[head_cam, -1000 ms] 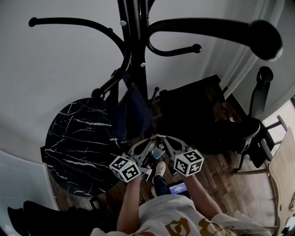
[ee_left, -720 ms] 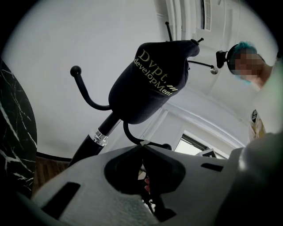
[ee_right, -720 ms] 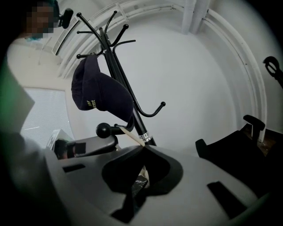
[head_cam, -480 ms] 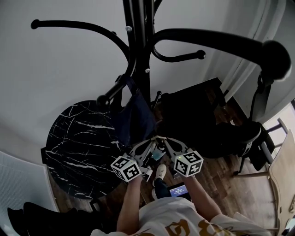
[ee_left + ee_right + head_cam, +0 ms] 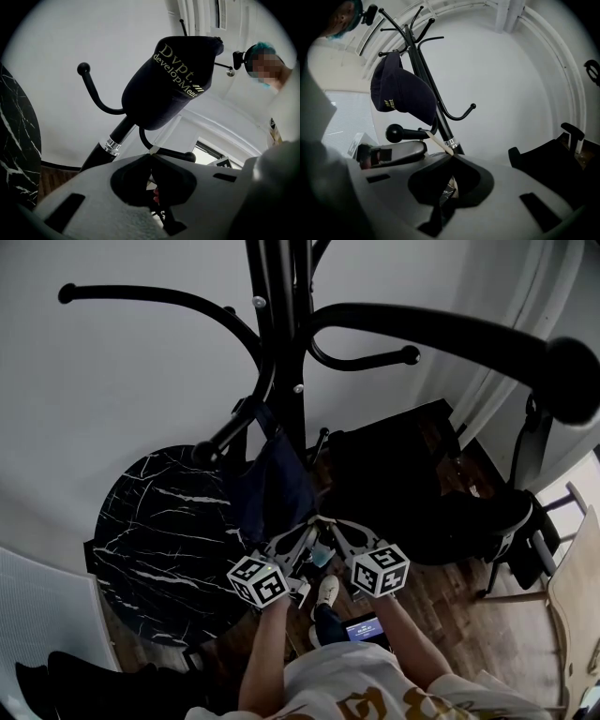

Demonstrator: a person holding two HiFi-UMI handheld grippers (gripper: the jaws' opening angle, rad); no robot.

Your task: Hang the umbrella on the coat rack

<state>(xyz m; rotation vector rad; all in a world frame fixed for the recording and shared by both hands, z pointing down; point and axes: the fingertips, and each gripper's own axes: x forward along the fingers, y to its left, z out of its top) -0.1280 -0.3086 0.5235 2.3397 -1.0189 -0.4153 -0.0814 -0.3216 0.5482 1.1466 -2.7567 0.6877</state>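
Note:
A black coat rack (image 5: 281, 343) with curved hooks rises in front of me. On one low left hook (image 5: 225, 432) hangs a navy folded umbrella (image 5: 272, 474) by its loop, free of both grippers. Pale lettering shows on the umbrella (image 5: 176, 79) in the left gripper view, and the umbrella (image 5: 403, 96) also shows beside the rack pole (image 5: 433, 98). My left gripper (image 5: 307, 529) and right gripper (image 5: 330, 524) sit just below the umbrella, tips close together. Both are shut with nothing seen between their jaws (image 5: 151, 157) (image 5: 452, 157).
A round black marble table (image 5: 159, 531) stands at the left of the rack, and a dark armchair (image 5: 403, 474) at the right. Further right are a black office chair (image 5: 525, 456) and a pale wooden chair (image 5: 577, 587). A white radiator (image 5: 37, 615) is at lower left.
Both grippers stay shut under the hanging umbrella, almost unmoved. Only the head view has shifted slightly.

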